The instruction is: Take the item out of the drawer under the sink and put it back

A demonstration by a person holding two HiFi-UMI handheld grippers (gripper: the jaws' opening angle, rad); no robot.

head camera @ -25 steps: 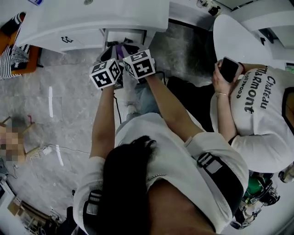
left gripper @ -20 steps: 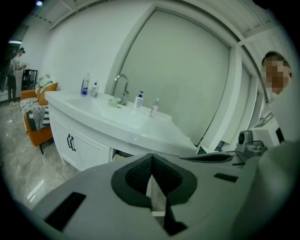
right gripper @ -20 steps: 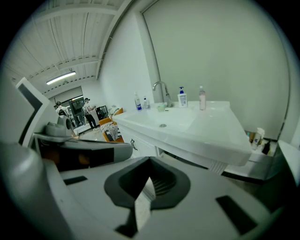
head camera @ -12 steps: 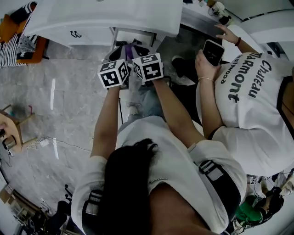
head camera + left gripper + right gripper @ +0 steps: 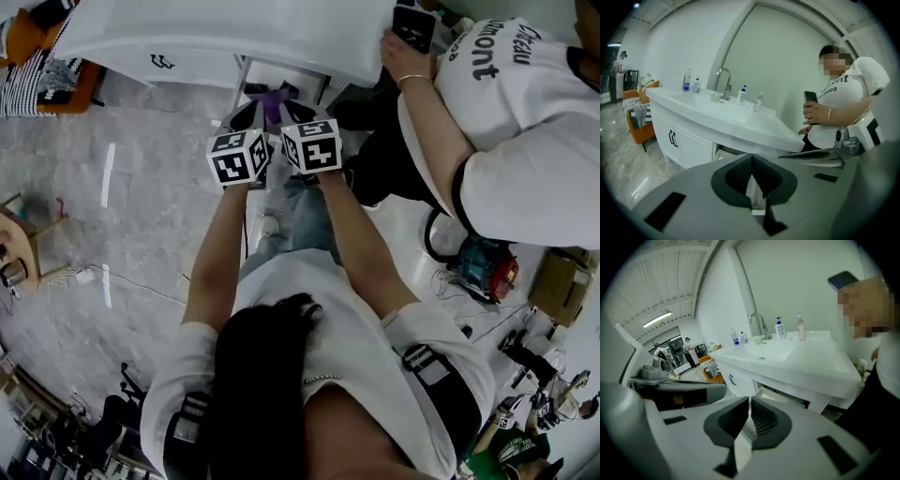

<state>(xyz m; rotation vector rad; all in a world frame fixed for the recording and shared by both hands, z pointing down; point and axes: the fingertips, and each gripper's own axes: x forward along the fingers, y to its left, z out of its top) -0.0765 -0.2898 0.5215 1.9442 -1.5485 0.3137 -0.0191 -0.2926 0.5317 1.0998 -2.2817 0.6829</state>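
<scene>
Both grippers are held side by side in front of the vanity, pointing down toward the space under the sink (image 5: 774, 350).

Left gripper (image 5: 752, 159): jaws together, nothing between them.
Right gripper (image 5: 749, 400): jaws together too, nothing held.

Drawer (image 5: 281, 70) sits under the counter edge, pulled out, just ahead of both gripper tips. Its inside is not readable in any view, so I cannot tell where the item is.

A purple strip (image 5: 275, 99) shows between the two gripper fronts in the head view. What it is, I cannot tell.

On the counter are a faucet (image 5: 758, 323) and several bottles (image 5: 779, 327) behind the basin. A cupboard door (image 5: 675, 140) with a dark handle lies left of the drawer.

A bystander (image 5: 525, 141) in a white shirt stands to the right, close to the vanity, with a phone (image 5: 412, 22) in one hand.
</scene>
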